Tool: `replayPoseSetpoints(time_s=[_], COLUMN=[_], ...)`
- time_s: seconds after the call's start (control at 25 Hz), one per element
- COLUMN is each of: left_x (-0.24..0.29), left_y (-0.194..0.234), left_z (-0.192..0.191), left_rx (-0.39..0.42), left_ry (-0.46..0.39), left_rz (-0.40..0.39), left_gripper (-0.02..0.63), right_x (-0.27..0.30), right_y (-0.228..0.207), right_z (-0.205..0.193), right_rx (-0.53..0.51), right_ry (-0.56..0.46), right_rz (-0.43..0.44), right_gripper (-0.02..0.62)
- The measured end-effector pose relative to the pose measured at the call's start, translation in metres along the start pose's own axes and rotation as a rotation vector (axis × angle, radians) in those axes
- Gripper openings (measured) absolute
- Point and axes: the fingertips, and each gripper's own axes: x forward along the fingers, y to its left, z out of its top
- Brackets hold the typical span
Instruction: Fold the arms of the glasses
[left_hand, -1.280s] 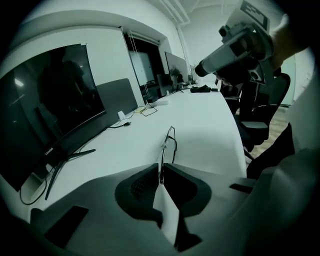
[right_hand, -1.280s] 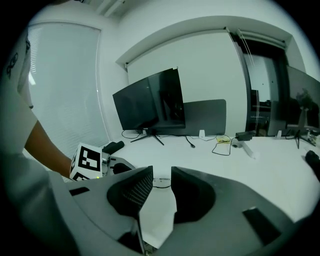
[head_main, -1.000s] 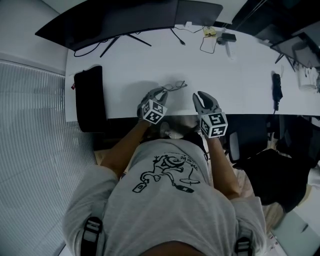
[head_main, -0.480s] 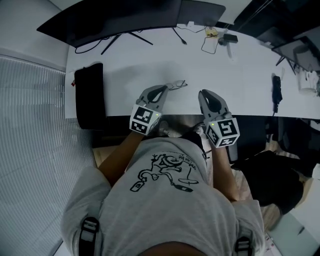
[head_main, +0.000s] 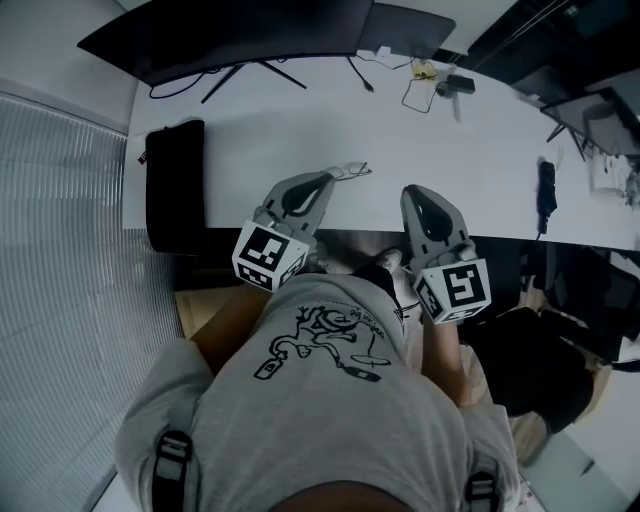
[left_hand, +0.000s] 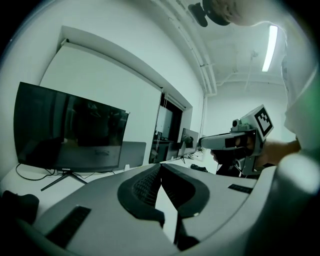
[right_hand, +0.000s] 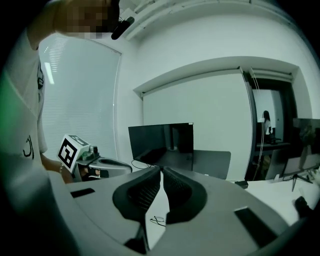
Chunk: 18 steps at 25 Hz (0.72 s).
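The thin-framed glasses (head_main: 348, 171) lie on the white table (head_main: 480, 150) near its front edge; through the right gripper's jaws they show small and far below (right_hand: 159, 220). My left gripper (head_main: 325, 180) hangs in the air just left of and above them, shut with nothing in it (left_hand: 160, 165). The right gripper (head_main: 413, 194) is raised to their right, jaws closing and almost together with nothing between them (right_hand: 161, 168). Each gripper shows in the other's view: the right gripper (left_hand: 235, 142), the left gripper (right_hand: 95, 167).
A dark monitor (head_main: 250, 35) stands at the table's back with cables (head_main: 420, 85) beside it. A black pouch (head_main: 175, 185) lies at the left end, a slim black object (head_main: 546, 190) at the right. The person's torso fills the near side.
Both grippers have risen off the table toward the person. The left jaws, open beside the glasses a second ago, have closed. The glasses stay where they lay.
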Motion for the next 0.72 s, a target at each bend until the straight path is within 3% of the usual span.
replayPoseSetpoints(time_s=[0.32, 0.72], left_x=[-0.024, -0.029], left_y=[-0.011, -0.015], left_z=[0.038, 0.051], left_rx=[-0.005, 0.040], left_ry=[-0.077, -0.100], left_rz=[-0.016, -0.021], left_gripper=[0.021, 0.021], right_x=[-0.012, -0.012], right_y=[0.020, 0.026], right_z=[0.033, 0.046], right_rx=[-0.025, -0.050], right_ry=[-0.034, -0.046], right_rz=[0.014, 0.009], right_gripper=[0.021, 0.015])
